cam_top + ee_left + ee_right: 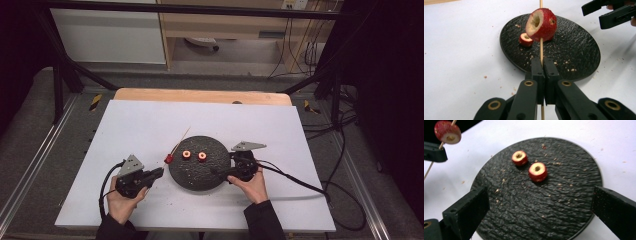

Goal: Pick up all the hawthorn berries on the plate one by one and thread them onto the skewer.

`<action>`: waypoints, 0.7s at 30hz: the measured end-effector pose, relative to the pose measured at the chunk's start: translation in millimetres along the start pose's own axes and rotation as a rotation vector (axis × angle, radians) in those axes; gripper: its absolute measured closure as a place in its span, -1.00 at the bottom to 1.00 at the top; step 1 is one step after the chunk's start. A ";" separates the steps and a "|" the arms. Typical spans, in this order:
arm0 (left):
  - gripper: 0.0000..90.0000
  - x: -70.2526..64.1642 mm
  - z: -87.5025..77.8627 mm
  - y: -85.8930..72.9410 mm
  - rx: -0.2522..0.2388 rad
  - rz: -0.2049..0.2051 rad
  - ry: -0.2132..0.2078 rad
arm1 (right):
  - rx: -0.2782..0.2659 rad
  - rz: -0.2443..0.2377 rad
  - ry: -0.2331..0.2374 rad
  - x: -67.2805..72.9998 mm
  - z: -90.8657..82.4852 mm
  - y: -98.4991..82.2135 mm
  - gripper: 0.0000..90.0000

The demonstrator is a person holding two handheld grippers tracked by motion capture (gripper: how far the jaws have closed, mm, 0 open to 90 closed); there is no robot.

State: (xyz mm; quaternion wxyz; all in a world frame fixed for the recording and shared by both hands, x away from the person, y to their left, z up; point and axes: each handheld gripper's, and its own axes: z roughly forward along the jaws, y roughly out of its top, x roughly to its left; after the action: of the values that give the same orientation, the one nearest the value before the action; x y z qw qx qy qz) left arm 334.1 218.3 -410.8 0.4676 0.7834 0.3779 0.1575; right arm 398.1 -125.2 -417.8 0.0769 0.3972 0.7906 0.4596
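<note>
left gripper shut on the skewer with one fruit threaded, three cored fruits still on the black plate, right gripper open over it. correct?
Not quite: the black plate holds two cored fruits, not three, as the right gripper view shows. The rest stands: the left gripper is shut on the skewer with one fruit threaded, and the right gripper is open over the plate.

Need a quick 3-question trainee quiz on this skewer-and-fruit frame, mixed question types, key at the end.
1. True or false: the left gripper is shut on the wooden skewer.
2. How many cored red fruits lie on the black plate?
3. The right gripper is: A) shut on a fruit, B) open with nothing between its jaws, C) shut on the skewer.

Key:
1. True; its jaws pinch the skewer below the skewered fruit.
2. Two.
3. B; its jaws stand wide over the plate.
</note>
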 end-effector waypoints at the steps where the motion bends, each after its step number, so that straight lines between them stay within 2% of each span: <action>1: 0.96 1.1 -0.9 -2.0 0.002 0.003 0.002 | 0.020 -0.011 -0.004 1.7 1.9 2.0 -0.94; 6: 0.96 7.8 -5.3 -9.3 0.001 -0.016 0.009 | 0.092 -0.059 -0.027 4.7 12.1 11.2 -0.96; 13: 0.96 12.5 -8.4 -14.6 0.004 -0.018 0.011 | 0.169 -0.116 -0.051 4.6 26.6 31.6 -0.89; 16: 0.96 12.6 -8.0 -16.7 0.011 -0.017 0.011 | 0.213 -0.118 -0.050 2.0 35.4 39.7 -0.84; 19: 0.96 13.8 -7.7 -17.2 0.013 -0.017 0.010 | 0.264 -0.144 -0.082 0.6 43.2 47.8 -0.81; 21: 0.96 14.0 -8.4 -17.7 0.012 -0.017 0.012 | 0.285 -0.157 -0.075 0.8 47.5 52.6 -0.80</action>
State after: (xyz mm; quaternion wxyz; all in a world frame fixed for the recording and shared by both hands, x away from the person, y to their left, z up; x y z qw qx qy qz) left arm 330.5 238.7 -423.1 0.4618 0.7821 0.3882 0.1559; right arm 449.9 -79.3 -403.0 0.0851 0.3580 0.8729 0.3204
